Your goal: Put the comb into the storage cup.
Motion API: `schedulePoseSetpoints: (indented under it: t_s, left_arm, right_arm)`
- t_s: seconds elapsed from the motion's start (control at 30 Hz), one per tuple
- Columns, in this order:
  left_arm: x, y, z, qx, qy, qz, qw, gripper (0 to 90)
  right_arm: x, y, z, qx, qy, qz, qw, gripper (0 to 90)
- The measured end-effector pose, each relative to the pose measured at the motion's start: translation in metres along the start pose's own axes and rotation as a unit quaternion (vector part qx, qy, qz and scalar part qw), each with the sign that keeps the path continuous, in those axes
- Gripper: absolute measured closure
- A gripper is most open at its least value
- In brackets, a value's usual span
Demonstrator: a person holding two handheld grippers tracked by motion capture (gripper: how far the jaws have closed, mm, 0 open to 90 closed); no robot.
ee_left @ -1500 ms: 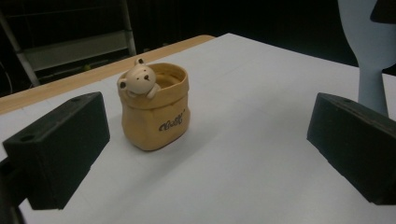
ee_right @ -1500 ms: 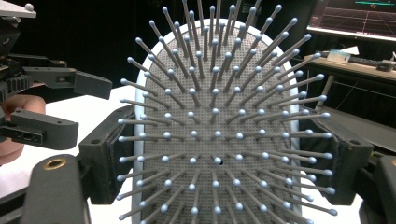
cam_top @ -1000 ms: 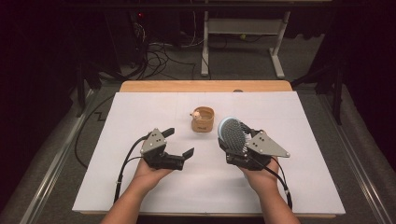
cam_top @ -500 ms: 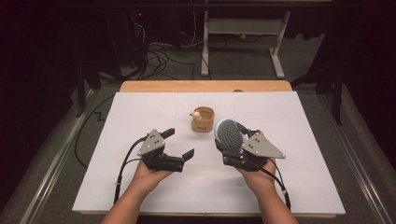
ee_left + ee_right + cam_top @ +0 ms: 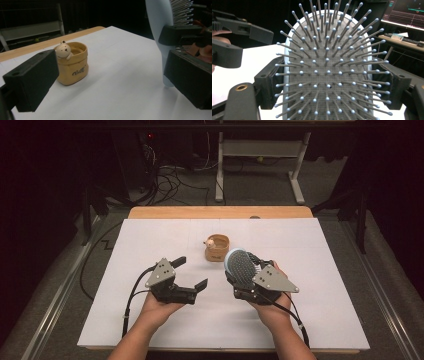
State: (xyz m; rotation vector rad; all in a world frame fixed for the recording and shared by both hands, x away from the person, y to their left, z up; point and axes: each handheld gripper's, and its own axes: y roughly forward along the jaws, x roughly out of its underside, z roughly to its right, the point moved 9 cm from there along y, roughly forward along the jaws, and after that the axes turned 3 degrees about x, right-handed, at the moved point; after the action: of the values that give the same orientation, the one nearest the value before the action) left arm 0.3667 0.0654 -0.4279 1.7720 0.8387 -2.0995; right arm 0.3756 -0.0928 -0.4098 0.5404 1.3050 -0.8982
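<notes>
Between the right gripper [image 5: 239, 276] jaws, clamped by its edges: pale blue hairbrush [image 5: 240, 265], bristles up, near-right of center. Left gripper [image 5: 192, 272] wide open, empty, just left. Yellow bear pot [image 5: 217, 247] farther back on white table [image 5: 320, 270].

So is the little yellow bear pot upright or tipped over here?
Upright. The yellow pot stands on its base on the white table, mouth facing up, with the bear's head peeking over its rim. Whether anything is inside, cannot tell.

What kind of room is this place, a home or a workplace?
Most likely a lab or workshop: a table covered in white sheet on a dark floor, tangled cables behind it, and a monitor over a desk with equipment.
</notes>
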Motion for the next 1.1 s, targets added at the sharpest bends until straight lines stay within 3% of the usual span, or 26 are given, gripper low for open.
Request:
schedulePoseSetpoints:
  t_s: [0.43,1.1]
  left_arm:
    - [-0.005,-0.002,0.008,0.008,0.003,0.001,1.0000,0.4]
    - [-0.017,-0.005,0.022,0.027,0.007,0.015,0.9995,0.0]
  right_arm:
    - [0.002,0.006,-0.013,-0.005,-0.020,-0.003,0.9998,20.6]
    - [0.004,0.010,-0.031,-0.024,-0.026,-0.004,0.9994,20.6]
